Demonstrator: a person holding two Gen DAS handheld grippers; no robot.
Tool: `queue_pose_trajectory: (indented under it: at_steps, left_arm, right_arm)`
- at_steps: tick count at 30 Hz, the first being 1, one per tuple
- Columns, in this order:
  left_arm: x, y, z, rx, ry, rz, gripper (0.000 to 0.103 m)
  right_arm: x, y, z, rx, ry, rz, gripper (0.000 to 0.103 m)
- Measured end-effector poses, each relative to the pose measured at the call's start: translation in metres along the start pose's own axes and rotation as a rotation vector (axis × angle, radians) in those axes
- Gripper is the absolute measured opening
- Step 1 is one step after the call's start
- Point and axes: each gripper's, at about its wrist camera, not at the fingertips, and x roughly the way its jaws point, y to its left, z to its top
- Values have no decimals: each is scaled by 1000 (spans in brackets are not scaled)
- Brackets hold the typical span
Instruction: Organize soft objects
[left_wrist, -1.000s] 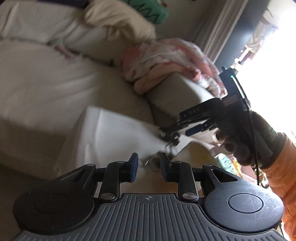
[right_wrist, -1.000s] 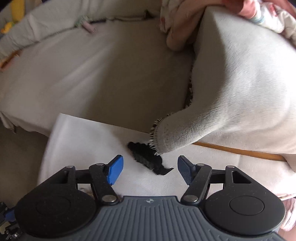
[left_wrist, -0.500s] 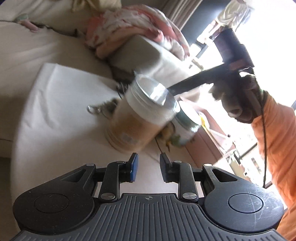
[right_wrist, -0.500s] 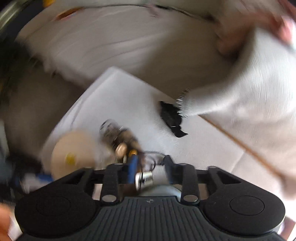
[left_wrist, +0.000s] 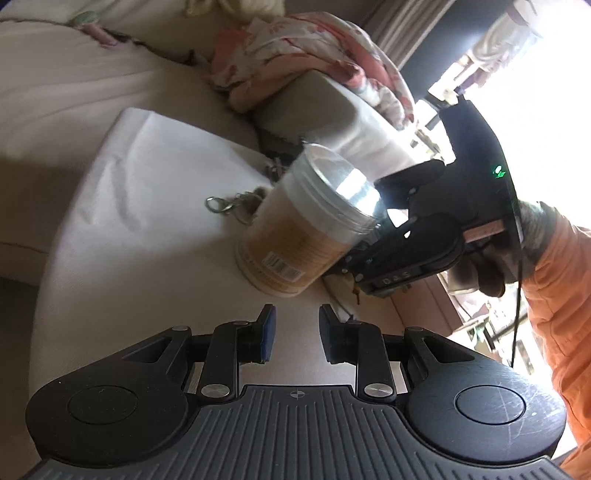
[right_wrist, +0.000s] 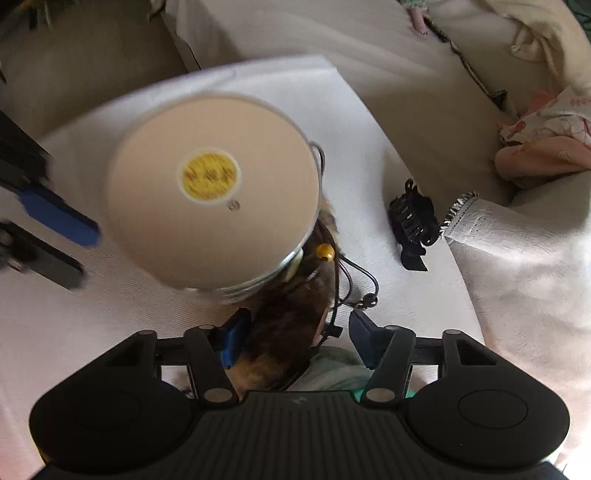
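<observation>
Right wrist view: a second ago the right claw (right_wrist: 295, 332) was at the surface's (right_wrist: 369, 122) blanket-side edge by the hair clip (right_wrist: 410, 218). Now it's swung over, pointing down at the furry charm (right_wrist: 280, 332) tucked against the can (right_wrist: 214, 192) mid-surface. Jaws are opening with fur between them, so I'd say no grab yet. Left claw (left_wrist: 293, 325) is clenched, empty.

**A pale sofa beside a bright window**

A cream sofa (left_wrist: 66, 85) fills the far side of the room, its padded armrest (left_wrist: 332, 110) draped in a grey cover. A white-covered surface (left_wrist: 122, 229) stands just before it. Behind the armrest hangs a light curtain (left_wrist: 402, 33) next to a dark frame, and the window (left_wrist: 546, 110) glares with overexposed daylight.
</observation>
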Motion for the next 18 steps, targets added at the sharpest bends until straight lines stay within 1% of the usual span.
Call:
queue_pose_trajectory:
  at_steps: [1,2,4,6,8,10,12,14,16,18]
  left_arm:
    - [-2,1,-2,-11,-5,5,28]
    - [-4,3,-3,-20,-10,10,28]
    - [-8,6,-6,-39,-19,22,28]
    - [-10,9,-9,-61,-29,29,28]
    - [-12,12,-12,-85,-42,29,28]
    - [-13,13,-15,-103,-58,28,28]
    - [-14,12,-21,-113,-73,27,28]
    - [-15,9,-28,-110,-83,23,28]
    - [-17,3,-36,-99,-94,23,28]
    - [-20,-1,-43,-107,-102,18,28]
  right_arm:
    - [0,1,0,0,-8,-4,33]
    - [-3,1,0,12,-14,-4,25]
    - [-20,-3,-4,53,-56,-7,21]
    - [-46,-5,-11,82,-115,-23,20]
    - [-74,-10,-18,124,-179,-58,19]
    - [-109,-16,-26,194,-270,-89,19]
    - [-147,-22,-37,283,-382,-79,19]
    - [-182,-17,-50,336,-493,-79,19]
    - [-210,-5,-65,362,-586,-86,19]
    - [-227,9,-81,377,-638,-72,19]
